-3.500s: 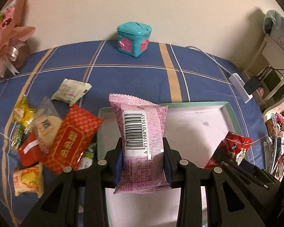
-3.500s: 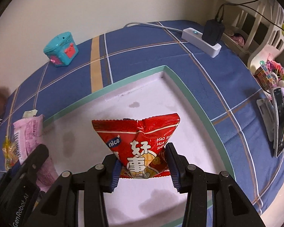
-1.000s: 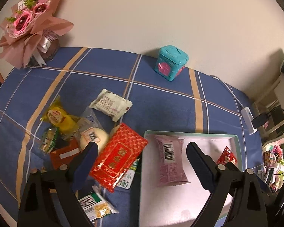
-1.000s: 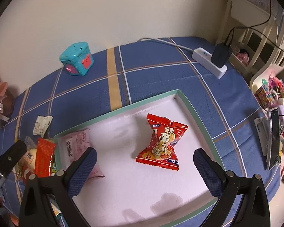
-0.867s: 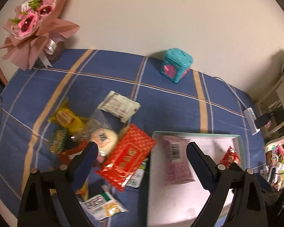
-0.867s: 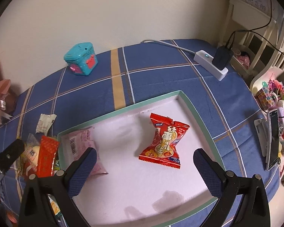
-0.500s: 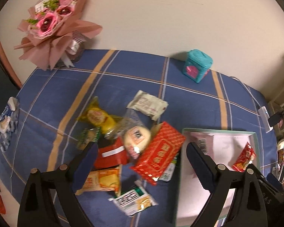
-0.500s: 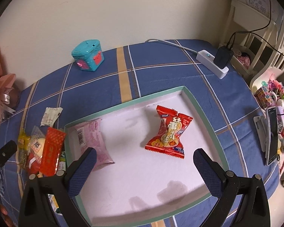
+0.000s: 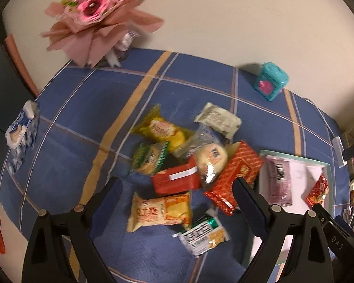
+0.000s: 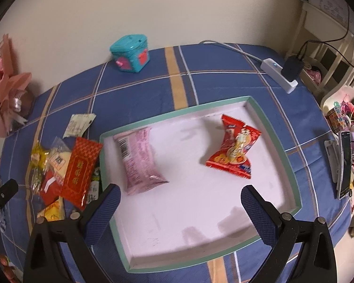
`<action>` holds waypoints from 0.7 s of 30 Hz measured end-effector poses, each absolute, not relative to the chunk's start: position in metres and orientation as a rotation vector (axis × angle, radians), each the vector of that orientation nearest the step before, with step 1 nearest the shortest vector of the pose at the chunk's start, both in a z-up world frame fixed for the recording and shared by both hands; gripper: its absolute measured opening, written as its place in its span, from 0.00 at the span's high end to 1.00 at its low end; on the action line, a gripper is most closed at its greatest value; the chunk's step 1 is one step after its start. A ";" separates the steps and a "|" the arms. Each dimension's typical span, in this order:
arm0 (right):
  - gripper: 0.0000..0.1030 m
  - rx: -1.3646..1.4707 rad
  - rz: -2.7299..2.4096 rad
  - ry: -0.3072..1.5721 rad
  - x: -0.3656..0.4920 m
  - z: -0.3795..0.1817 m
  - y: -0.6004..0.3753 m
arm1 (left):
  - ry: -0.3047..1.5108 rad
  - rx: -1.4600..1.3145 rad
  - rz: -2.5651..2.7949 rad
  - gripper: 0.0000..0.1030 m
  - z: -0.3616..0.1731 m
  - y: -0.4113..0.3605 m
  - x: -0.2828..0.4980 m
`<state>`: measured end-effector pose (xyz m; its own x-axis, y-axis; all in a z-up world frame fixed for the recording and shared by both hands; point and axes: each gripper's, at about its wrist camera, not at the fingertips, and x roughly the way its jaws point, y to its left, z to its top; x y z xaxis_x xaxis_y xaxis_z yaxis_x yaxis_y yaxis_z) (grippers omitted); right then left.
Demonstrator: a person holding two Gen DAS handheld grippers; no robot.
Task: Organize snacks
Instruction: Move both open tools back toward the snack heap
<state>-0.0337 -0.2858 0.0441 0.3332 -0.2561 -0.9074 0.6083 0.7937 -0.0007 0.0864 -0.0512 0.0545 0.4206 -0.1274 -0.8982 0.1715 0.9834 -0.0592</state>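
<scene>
1. Since half a second ago the left gripper (image 9: pixel 177 189) has swung further over the snack pile (image 9: pixel 177 165); both it and the right gripper (image 10: pixel 180 195) hang wide open, holding nothing.
2. The pink packet (image 10: pixel 139 162) and red packet (image 10: pixel 236 151) lie apart in the tray (image 10: pixel 278 141); blurred wrappers, perhaps ten, crowd beside its left rim.
3. Bare tray floor lies between the packets.
</scene>
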 end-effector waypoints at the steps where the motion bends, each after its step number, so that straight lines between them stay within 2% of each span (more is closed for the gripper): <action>1: 0.00 0.367 -0.576 1.098 -0.033 0.043 -0.283 | 1.124 0.040 -0.181 0.08 0.054 -0.047 0.086; 21: 0.00 0.176 -0.321 1.203 0.004 0.008 -0.159 | 1.247 -0.076 -0.020 0.08 0.011 0.039 0.068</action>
